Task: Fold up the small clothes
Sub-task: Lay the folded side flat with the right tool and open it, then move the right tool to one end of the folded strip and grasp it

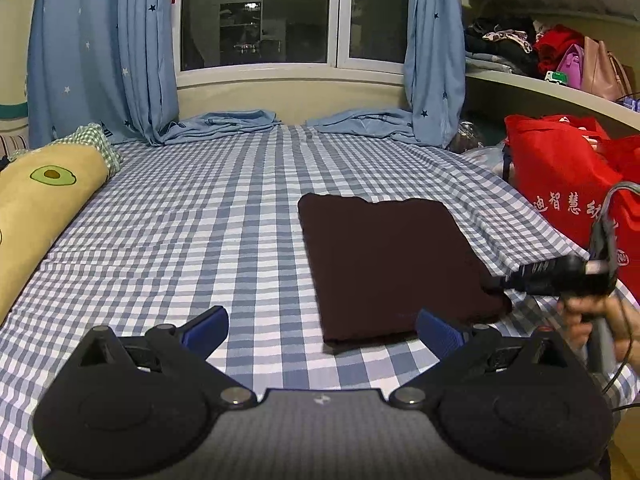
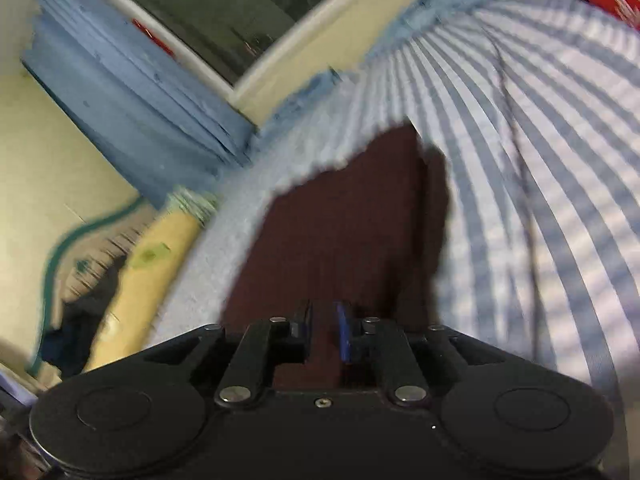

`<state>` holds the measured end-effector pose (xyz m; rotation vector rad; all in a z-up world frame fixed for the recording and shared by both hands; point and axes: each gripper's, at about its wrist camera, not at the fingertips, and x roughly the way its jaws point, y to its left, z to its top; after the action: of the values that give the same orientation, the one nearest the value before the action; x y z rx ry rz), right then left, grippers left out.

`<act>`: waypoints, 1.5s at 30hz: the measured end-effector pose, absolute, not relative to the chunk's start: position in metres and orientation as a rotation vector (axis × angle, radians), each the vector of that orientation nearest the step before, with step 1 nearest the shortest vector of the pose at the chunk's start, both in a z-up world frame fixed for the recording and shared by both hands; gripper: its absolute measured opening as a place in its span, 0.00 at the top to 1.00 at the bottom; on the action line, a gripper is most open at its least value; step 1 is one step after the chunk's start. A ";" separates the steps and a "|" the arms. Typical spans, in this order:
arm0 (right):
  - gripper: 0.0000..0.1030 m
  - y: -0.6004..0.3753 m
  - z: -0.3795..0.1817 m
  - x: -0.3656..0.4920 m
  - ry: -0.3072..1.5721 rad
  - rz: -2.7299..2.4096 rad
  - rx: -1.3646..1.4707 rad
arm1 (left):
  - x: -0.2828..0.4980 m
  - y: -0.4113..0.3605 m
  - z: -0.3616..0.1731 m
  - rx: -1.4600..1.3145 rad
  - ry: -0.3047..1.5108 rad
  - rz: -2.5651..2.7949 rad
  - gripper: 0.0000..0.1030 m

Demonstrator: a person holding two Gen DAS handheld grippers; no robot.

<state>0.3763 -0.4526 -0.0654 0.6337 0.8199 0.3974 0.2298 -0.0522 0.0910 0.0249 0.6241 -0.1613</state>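
A dark maroon garment (image 1: 388,264), folded into a flat rectangle, lies on the blue-and-white checked bed sheet (image 1: 192,224). My left gripper (image 1: 322,330) hovers just short of its near edge, open, with nothing between its blue pads. My right gripper (image 1: 510,283), held by a hand (image 1: 592,322), reaches in from the right and pinches the garment's near right corner. In the blurred right wrist view the garment (image 2: 344,236) stretches away from the right gripper (image 2: 324,332), whose fingers are shut on the maroon cloth.
A yellow avocado-print pillow (image 1: 44,208) lies along the bed's left side. A red bag (image 1: 560,176) stands at the right edge under cluttered shelves (image 1: 552,80). Blue curtains (image 1: 100,60) pool at the bed's far end beneath the window.
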 end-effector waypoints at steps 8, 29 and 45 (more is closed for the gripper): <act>0.86 -0.459 -0.074 0.340 0.738 0.442 0.781 | 0.226 -0.037 0.085 0.000 0.642 -0.137 0.01; 0.01 -0.411 -0.017 0.215 0.676 0.401 0.641 | 0.248 -0.042 0.047 0.000 0.752 -0.138 0.01; 0.01 -0.432 -0.012 0.299 0.704 0.379 0.589 | 0.305 -0.038 0.019 -0.086 0.827 -0.198 0.01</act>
<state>0.2991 -0.4315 -0.0116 0.5889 0.7041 0.3793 0.3053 -0.0383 0.0194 -0.0857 0.8265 -0.1977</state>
